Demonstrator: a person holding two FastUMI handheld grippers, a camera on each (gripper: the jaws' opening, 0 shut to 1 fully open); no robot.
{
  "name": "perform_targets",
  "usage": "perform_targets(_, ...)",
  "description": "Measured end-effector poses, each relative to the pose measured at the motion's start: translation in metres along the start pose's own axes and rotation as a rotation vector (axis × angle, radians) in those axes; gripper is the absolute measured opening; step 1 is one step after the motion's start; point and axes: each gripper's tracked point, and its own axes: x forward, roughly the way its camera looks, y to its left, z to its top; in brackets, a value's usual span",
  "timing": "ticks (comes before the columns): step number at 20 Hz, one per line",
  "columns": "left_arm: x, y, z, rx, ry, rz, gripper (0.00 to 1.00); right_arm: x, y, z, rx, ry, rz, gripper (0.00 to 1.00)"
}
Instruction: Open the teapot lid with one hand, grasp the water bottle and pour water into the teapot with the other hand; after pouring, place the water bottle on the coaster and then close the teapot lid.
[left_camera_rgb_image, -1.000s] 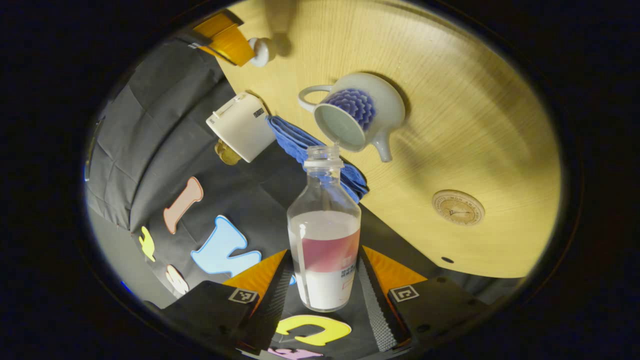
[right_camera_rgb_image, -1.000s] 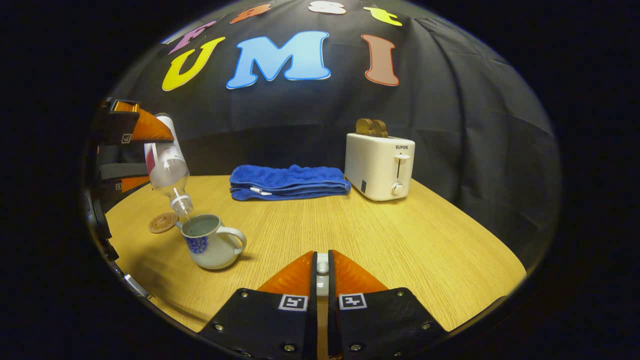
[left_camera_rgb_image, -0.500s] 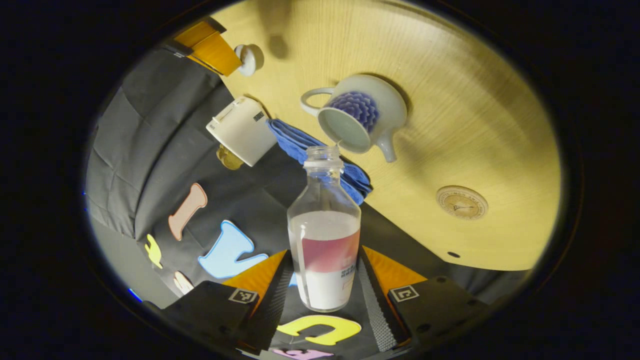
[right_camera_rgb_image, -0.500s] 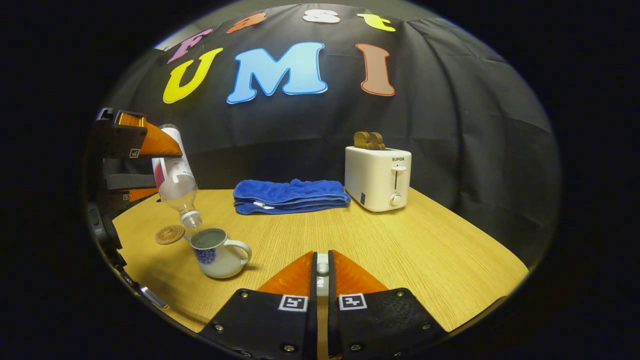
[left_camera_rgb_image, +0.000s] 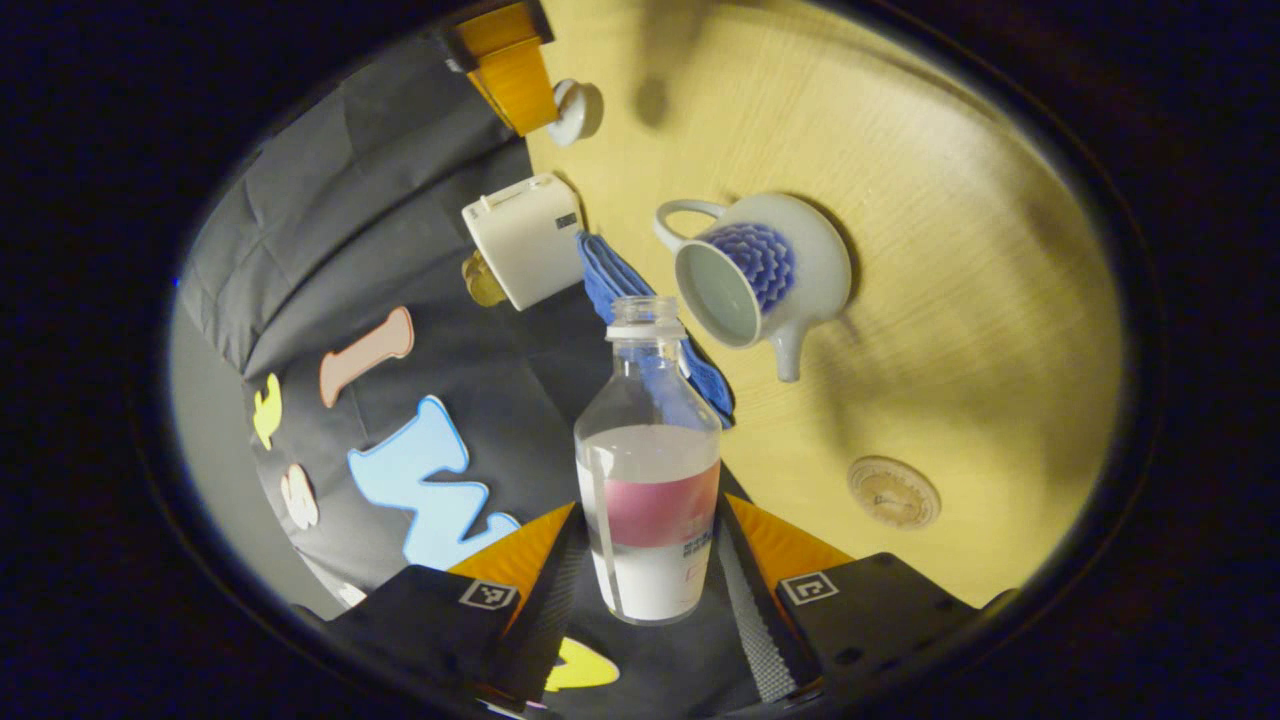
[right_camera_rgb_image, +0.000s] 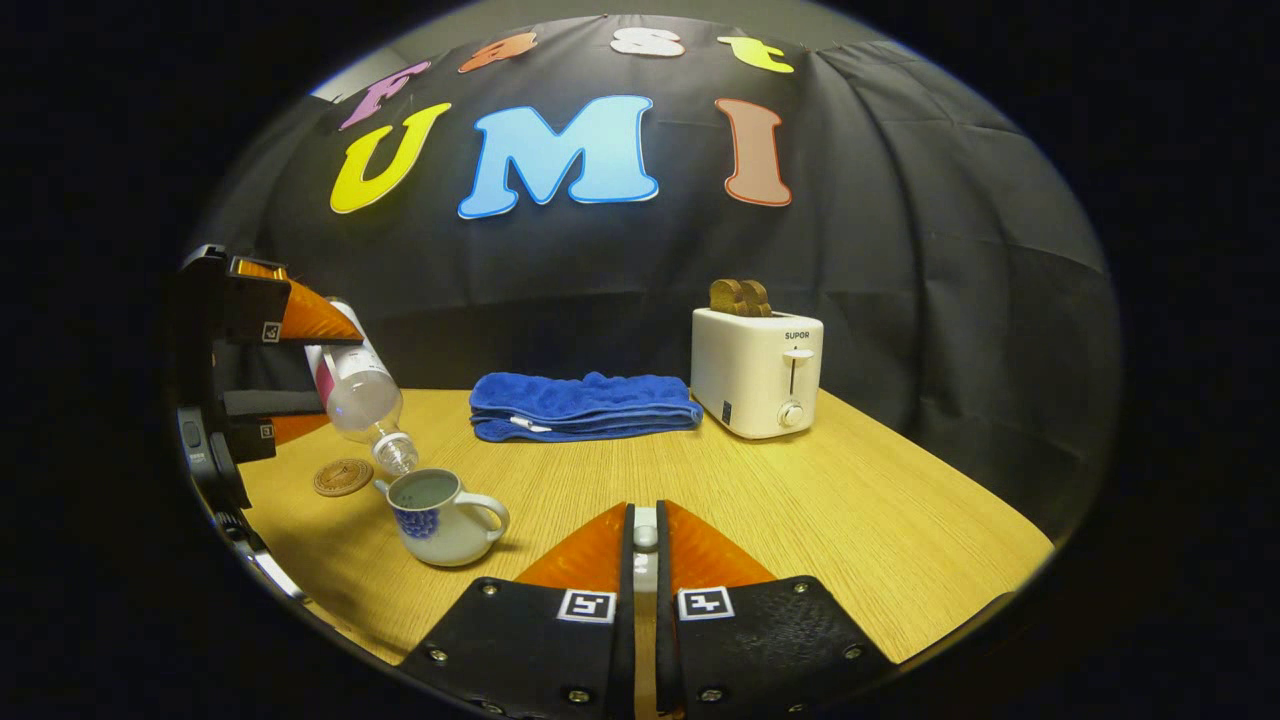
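Note:
A white teapot (left_camera_rgb_image: 790, 262) with a blue flower pattern stands lidless on the wooden table (right_camera_rgb_image: 800, 510), also visible in the right gripper view (right_camera_rgb_image: 440, 515). My left gripper (left_camera_rgb_image: 648, 525) is shut on a clear water bottle (left_camera_rgb_image: 650, 470) with a pink label, uncapped and partly full. In the right gripper view the bottle (right_camera_rgb_image: 358, 392) tilts mouth-down just above the teapot's rim, held by the left gripper (right_camera_rgb_image: 335, 385). My right gripper (right_camera_rgb_image: 645, 525) is shut on the knob of the white teapot lid (right_camera_rgb_image: 645, 537), well right of the teapot. The left gripper view has that lid (left_camera_rgb_image: 572, 108) under the right gripper (left_camera_rgb_image: 512, 75). A round wooden coaster (right_camera_rgb_image: 342, 477) lies behind the teapot.
A folded blue towel (right_camera_rgb_image: 583, 405) and a white toaster (right_camera_rgb_image: 757, 372) holding toast stand at the back of the table by the black cloth wall. The table's rounded front edge runs close below my right gripper. Open tabletop lies between the teapot and the toaster.
The bottle has swung to a flatter tilt, and its mouth has pulled back from over the teapot's opening toward the rim. The right gripper with the lid has shifted slightly.

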Motion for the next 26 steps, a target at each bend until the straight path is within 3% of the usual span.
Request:
perform_targets(9, -0.004, -0.013, -0.027, -0.415, -0.035, 0.070, 0.87, -0.004, 0.011, 0.020, -0.056, -0.018, -0.017, 0.08)
perform_targets(13, -0.009, -0.028, -0.047, -0.675, -0.031, 0.068, 0.87, -0.005, 0.021, 0.031, -0.080, -0.035, -0.017, 0.08)
perform_targets(16, -0.010, -0.034, -0.062, -0.930, -0.030, 0.080, 0.87, -0.004, 0.035, 0.035, -0.093, -0.034, 0.002, 0.08)
perform_targets(21, -0.003, -0.052, -0.083, -1.472, -0.043, 0.029, 0.87, -0.006, 0.051, 0.043, -0.101, -0.043, 0.021, 0.08)
perform_targets(26, 0.005, -0.069, -0.088, -1.794, -0.072, 0.019, 0.87, -0.004, 0.065, 0.050, -0.105, -0.053, 0.036, 0.08)
